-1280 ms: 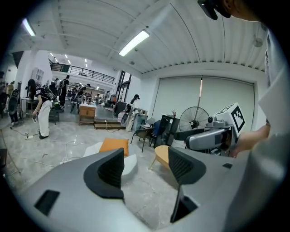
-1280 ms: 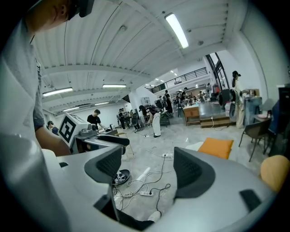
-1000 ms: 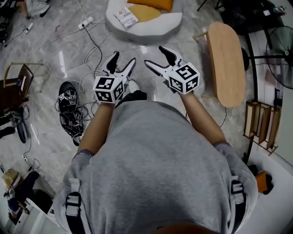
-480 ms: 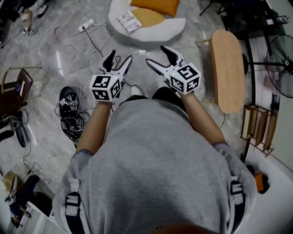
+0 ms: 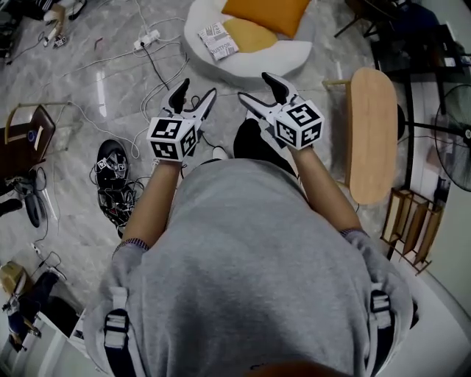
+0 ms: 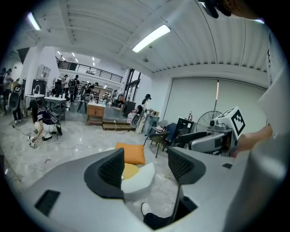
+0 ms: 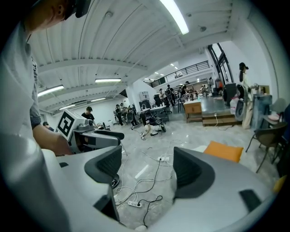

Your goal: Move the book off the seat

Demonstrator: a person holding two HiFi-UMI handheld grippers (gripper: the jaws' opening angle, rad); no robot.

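The book (image 5: 218, 40), with a printed black-and-white cover, lies on the left side of a round white seat (image 5: 257, 57), beside a yellow cushion (image 5: 250, 33) and an orange cushion (image 5: 268, 11). Both grippers are held out over the floor, short of the seat. My left gripper (image 5: 195, 94) is open and empty. My right gripper (image 5: 256, 88) is open and empty too. In the left gripper view the seat (image 6: 138, 174) and orange cushion (image 6: 131, 154) show between the open jaws of my left gripper (image 6: 145, 167); the book is hidden there. In the right gripper view, my right gripper (image 7: 147, 167) faces bare floor.
A wooden bench (image 5: 372, 132) stands to the right of the seat. Cables and a power strip (image 5: 151, 37) run over the marble floor at the left. A black device in a tangle of wires (image 5: 110, 169) and a chair (image 5: 29, 132) lie further left. People stand far off.
The person has stepped forward: the seat, book and bench have slid nearer and lower in the head view. Both grippers stay open and held out in front.
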